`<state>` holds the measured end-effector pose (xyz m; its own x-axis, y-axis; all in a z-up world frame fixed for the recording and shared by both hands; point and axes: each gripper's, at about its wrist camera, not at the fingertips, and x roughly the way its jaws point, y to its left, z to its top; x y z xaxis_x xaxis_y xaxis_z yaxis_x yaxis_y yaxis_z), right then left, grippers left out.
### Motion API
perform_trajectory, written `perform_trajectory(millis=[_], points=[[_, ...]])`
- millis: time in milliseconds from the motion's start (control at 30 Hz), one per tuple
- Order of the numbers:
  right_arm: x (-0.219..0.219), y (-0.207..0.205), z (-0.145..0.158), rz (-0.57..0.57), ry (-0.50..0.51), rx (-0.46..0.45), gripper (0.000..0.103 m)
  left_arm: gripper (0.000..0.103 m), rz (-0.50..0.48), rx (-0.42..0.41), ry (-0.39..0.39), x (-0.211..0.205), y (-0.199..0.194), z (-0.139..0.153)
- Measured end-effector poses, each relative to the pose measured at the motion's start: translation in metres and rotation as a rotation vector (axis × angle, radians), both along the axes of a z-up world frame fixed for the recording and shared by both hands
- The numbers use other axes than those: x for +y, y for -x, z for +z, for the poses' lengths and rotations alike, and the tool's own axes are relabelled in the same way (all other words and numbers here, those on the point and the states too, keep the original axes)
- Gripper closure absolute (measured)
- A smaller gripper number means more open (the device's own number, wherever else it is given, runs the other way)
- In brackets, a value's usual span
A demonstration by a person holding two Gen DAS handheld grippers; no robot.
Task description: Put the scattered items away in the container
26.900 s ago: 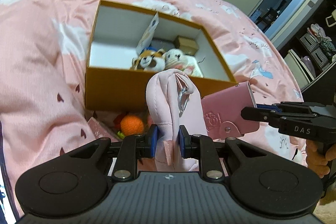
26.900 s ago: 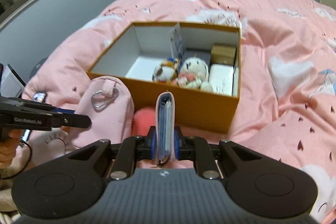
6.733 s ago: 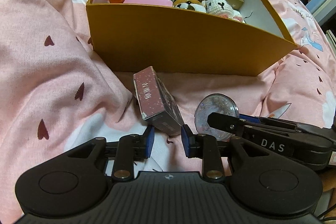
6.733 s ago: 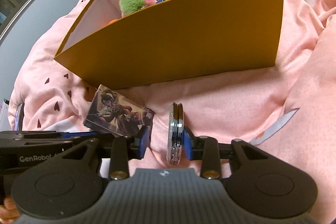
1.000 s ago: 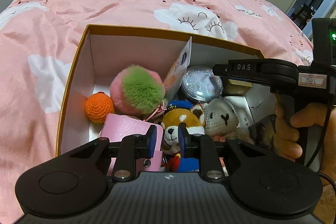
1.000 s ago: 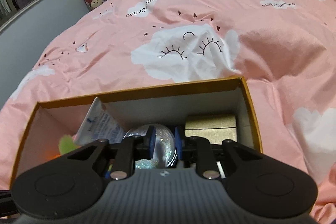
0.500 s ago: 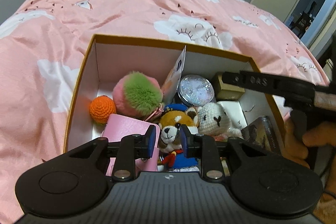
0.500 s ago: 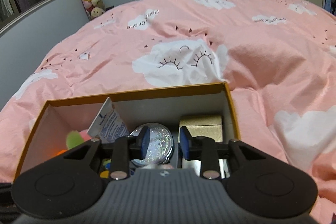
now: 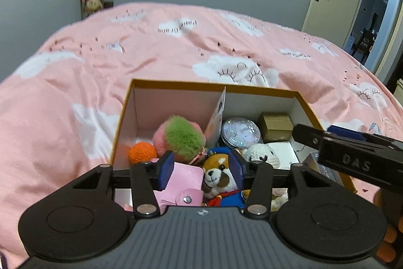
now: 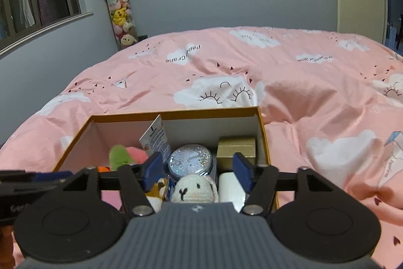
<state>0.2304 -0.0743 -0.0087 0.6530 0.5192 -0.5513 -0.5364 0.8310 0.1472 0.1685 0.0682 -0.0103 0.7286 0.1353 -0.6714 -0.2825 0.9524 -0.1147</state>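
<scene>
Dim indoor light, brighter through the open doorway; fisheye bends the edges, and the bedspread blurs slightly.

The orange cardboard box with white inner walls is open on top, so the way in is from above, but its floor is crowded: a green-and-pink fluffy pompom, an orange crocheted ball, a pink snap-button wallet, a brown-and-white plush dog in blue, a white crocheted bunny head, a round glittery compact and a small gold box. An upright printed card splits the middle, leaving bare room only in the far left corner behind the pompom. Around the box the pink cloud-print duvet lies open and unobstructed.
</scene>
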Motion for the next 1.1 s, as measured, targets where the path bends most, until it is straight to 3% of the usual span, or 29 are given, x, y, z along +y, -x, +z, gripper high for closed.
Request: perform_trajectory(millis=[267, 400, 633, 1100], points=[[-0.013, 0.039, -0.002, -0.017, -0.011, -0.081, 0.015, 0.025, 0.004, -0.081, -0.092, -0.006, 0.023, -0.003], [-0.015, 0.050, -0.009, -0.018, -0.004, -0.110, 0.011, 0.015, 0.014, -0.114, -0.149, -0.009, 0.032, -0.007], [-0.019, 0.064, -0.017, -0.041, 0.005, -0.152, 0.001, 0.015, 0.009, -0.102, -0.217, -0.014, 0.039, -0.018], [-0.009, 0.062, -0.029, -0.034, 0.068, -0.146, 0.001, 0.014, 0.029, 0.005, -0.176, -0.005, 0.029, -0.037]])
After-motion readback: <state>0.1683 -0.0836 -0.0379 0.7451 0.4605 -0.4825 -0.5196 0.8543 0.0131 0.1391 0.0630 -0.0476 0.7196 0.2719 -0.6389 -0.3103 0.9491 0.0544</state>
